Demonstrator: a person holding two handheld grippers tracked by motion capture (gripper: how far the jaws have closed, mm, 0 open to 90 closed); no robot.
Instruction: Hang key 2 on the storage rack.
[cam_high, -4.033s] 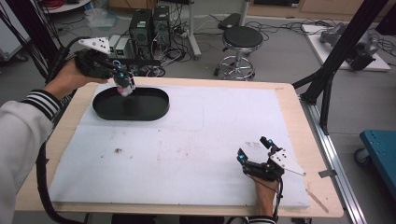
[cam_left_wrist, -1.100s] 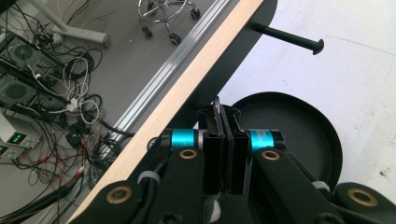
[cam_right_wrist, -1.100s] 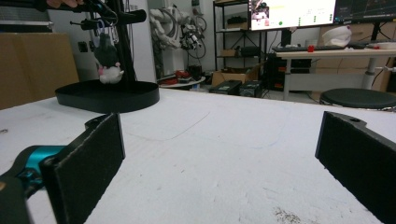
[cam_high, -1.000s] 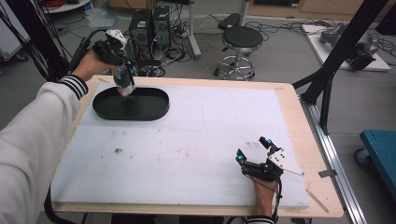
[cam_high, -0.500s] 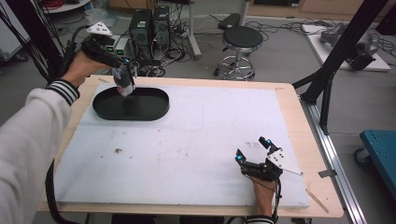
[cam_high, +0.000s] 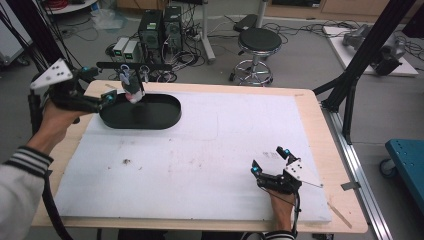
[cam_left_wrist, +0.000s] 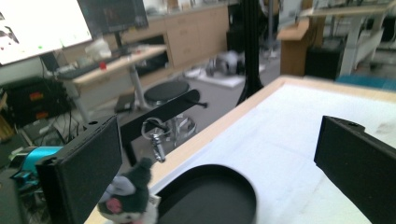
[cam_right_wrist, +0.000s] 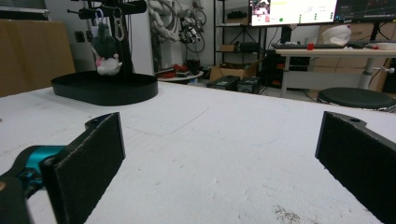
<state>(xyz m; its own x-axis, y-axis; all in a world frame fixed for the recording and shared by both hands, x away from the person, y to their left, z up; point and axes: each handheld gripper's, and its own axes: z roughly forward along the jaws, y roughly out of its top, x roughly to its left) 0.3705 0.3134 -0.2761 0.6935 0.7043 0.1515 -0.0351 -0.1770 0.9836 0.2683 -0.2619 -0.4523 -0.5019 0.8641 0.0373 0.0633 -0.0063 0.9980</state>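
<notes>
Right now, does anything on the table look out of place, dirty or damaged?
Nothing serious. The white mat has a small dark speck of dirt near its left side and faint smudges nearby. The plush toy hangs from the stand over the black tray, which looks normal. Both grippers are open.

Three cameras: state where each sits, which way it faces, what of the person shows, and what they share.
High view: above the table's near side, looking forward and down; both forearms, left gripper, right gripper.
Left gripper view: on that gripper, over the table's edge toward a round black stool; own jaws.
Right gripper view: low over white foam; own jaws.
Shared: oval black tray, grey plush keychain.
</notes>
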